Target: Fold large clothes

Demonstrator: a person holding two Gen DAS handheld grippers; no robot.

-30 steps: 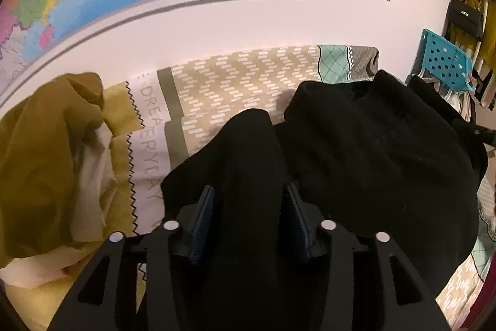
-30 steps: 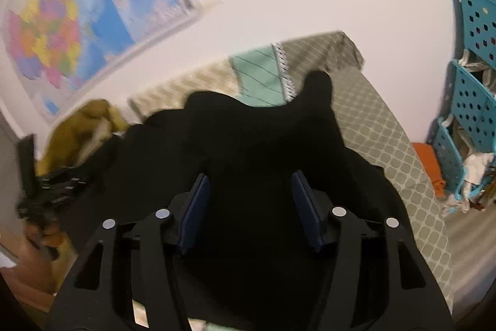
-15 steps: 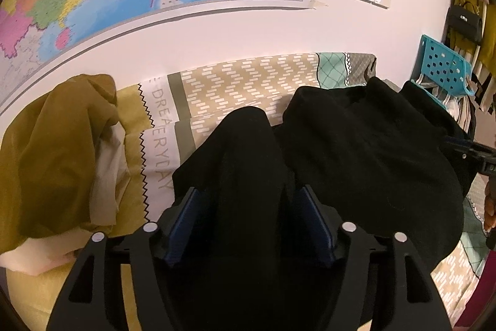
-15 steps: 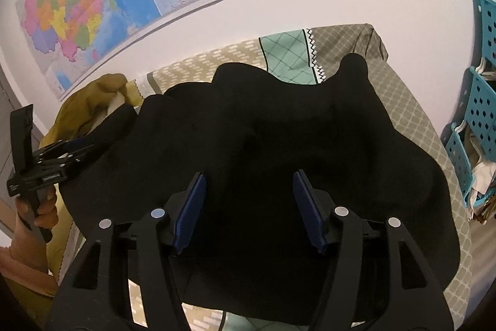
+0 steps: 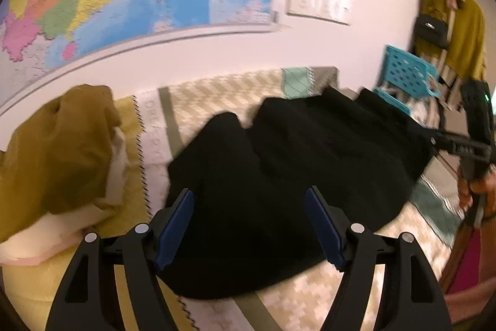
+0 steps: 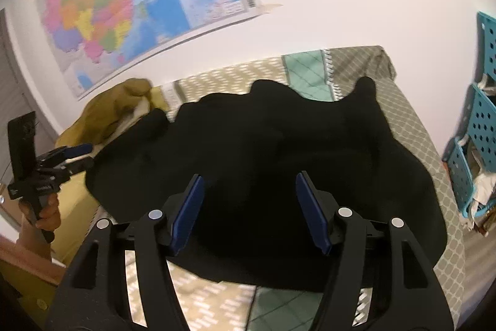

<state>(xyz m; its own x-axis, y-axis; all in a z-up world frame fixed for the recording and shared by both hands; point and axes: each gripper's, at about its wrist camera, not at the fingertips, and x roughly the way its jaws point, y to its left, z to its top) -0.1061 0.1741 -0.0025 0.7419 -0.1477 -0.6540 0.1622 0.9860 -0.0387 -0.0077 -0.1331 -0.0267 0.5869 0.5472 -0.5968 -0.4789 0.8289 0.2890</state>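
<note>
Left wrist | left gripper (image 5: pixel 249 225) jaws just opened; black garment (image 5: pixel 294 163) released

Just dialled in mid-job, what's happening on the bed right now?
A person is folding a black garment spread on the patterned bedspread. Both hand-held grippers have just been opening. The left hand-held gripper and the right hand-held gripper stand open above the cloth, holding nothing. A mustard garment lies heaped beside it.

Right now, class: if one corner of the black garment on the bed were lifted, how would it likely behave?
The black garment would probably droop limply; it lies in soft humps. It likely drags rather than slides, since it spreads broadly over the patterned bedsheet.
</note>
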